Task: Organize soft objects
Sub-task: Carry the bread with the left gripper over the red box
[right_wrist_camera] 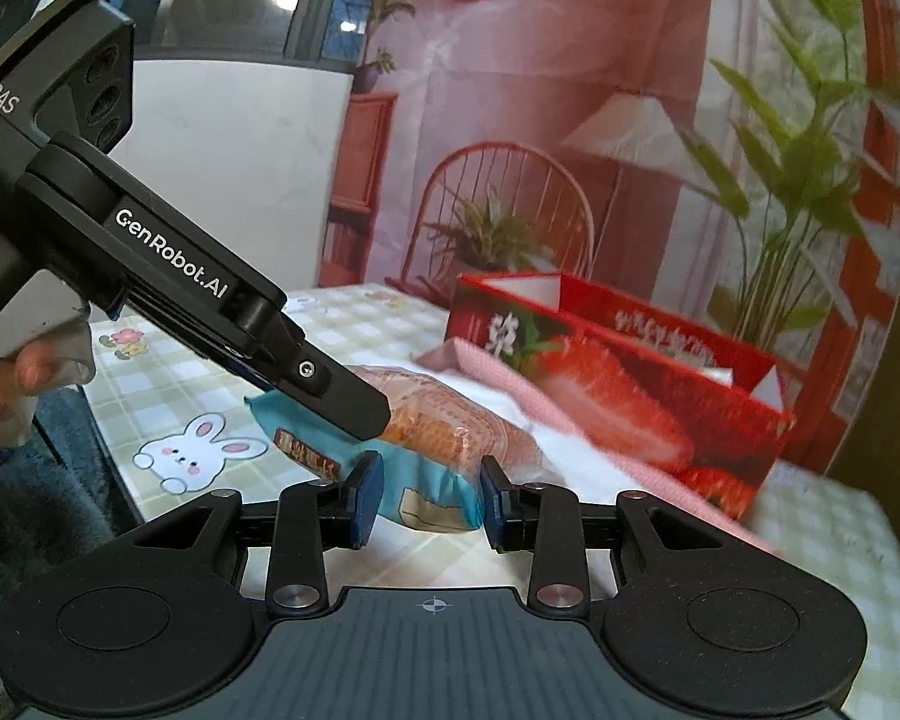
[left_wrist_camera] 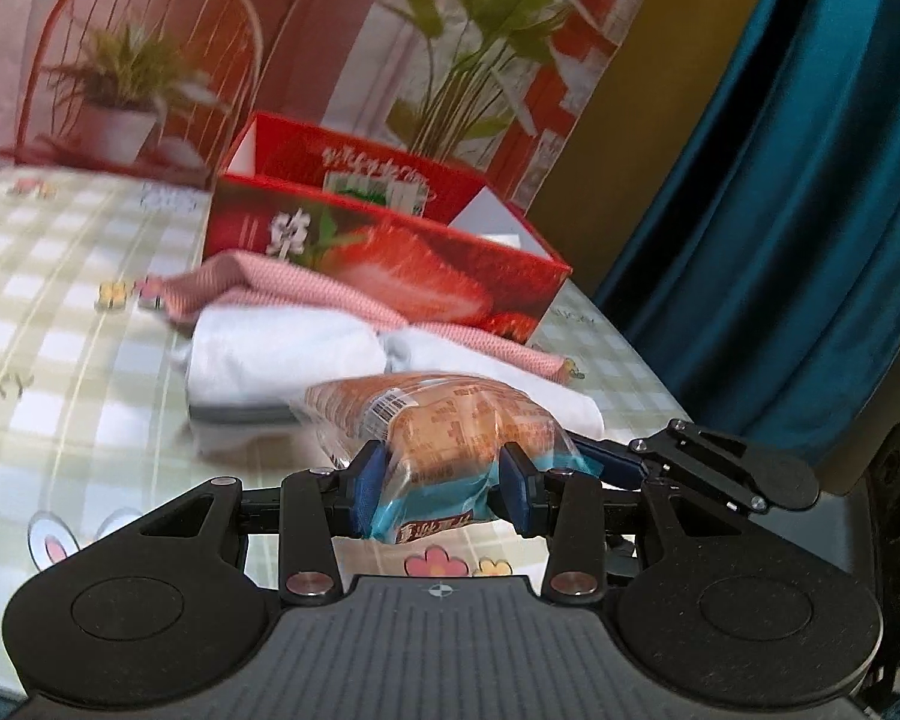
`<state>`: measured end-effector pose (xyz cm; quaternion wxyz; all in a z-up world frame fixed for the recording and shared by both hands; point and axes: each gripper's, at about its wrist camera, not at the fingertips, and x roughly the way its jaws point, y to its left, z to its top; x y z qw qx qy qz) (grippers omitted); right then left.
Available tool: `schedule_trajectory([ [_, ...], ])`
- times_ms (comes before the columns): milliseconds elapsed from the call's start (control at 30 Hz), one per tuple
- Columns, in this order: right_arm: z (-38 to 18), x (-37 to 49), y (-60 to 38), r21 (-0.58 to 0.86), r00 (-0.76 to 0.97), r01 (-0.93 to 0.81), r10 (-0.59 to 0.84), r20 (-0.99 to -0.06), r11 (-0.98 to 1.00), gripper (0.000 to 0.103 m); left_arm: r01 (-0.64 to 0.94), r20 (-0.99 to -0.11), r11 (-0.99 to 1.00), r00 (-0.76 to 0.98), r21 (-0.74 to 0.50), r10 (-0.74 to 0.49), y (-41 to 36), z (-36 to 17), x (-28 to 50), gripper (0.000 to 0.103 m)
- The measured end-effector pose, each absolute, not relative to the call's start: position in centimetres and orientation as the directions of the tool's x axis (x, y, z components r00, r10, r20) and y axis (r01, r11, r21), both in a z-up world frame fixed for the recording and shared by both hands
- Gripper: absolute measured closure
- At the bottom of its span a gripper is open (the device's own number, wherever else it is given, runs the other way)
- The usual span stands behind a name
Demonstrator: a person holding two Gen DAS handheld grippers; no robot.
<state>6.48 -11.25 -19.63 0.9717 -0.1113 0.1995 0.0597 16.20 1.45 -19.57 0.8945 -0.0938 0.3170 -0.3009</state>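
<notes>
A bagged bread loaf point(left_wrist_camera: 450, 420), in clear wrap with a blue printed end, is held by both grippers just over the checked tablecloth point(left_wrist_camera: 60, 312). My left gripper point(left_wrist_camera: 444, 486) is shut on the loaf, its blue pads pressing the two sides. In the right wrist view the left gripper's fingertips point(right_wrist_camera: 354, 402) cover the top of the loaf point(right_wrist_camera: 450, 426). My right gripper point(right_wrist_camera: 429, 498) is shut on the blue end of the bag. Its black linkage point(left_wrist_camera: 720, 468) shows at the right of the left wrist view.
Behind the loaf lie a folded white towel point(left_wrist_camera: 282, 360) and a pink knitted cloth point(left_wrist_camera: 282, 288). An open red strawberry box point(left_wrist_camera: 390, 252) stands beyond them against a printed backdrop. A teal curtain point(left_wrist_camera: 780, 210) hangs right. A person's hand point(right_wrist_camera: 6, 384) grips the left handle.
</notes>
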Motion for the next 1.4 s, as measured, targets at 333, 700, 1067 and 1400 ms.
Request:
schedule_trajectory([
  [333, -16.5, 8.3, -13.4, -0.197, 0.936, -0.16, 0.085, -0.343, 0.967, 0.072, 0.532, -0.457, 0.777, 0.629, -0.337, -0.629, 1.4, -16.7, 18.2, 0.06],
  [700, -13.5, 12.7, -15.3, -0.272, 0.946, -0.171, 0.081, -0.313, 0.947, 0.072, 0.573, -0.418, 0.776, 0.658, -0.261, -0.627, 0.1, -14.0, 23.1, 0.06],
  [1067, -12.7, 21.4, -19.5, -0.291, 0.928, -0.151, 0.034, -0.37, 0.945, 0.072, 0.548, -0.459, 0.797, 0.657, -0.253, -0.597, -2.7, -13.7, 32.0, 0.06],
  [1400, -15.1, 27.7, -21.7, -0.253, 0.887, -0.146, 0.013, -0.461, 0.956, 0.072, 0.506, -0.515, 0.834, 0.666, -0.221, -0.541, -3.7, -15.4, 36.0, 0.059],
])
